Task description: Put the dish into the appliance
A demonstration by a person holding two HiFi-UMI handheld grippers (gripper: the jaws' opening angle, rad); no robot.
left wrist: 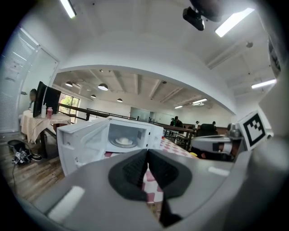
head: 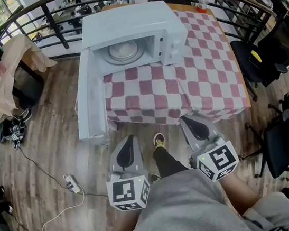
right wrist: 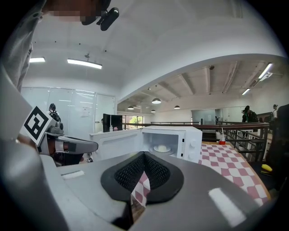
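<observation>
The boxy white microwave oven (head: 130, 31) sits on the table with the red-and-white checked cloth (head: 208, 76), its door (head: 92, 101) swung wide to the microwave's left. Inside on the turntable rests the round white dish (head: 124, 51), so by my reading the placing is done. Both tools hang in front of the microwave, short of the table edge, over the wooden plank floor (head: 56, 135). The grey left gripper (head: 129, 139) has its jaws pressed together with nothing between them. The grey right gripper (head: 189, 119) is the same, tips meeting and empty. Both aim at the open cavity, and the dish is well apart from them, straight ahead. Held back like this, they look clear of the work. The open door may be what's left.
</observation>
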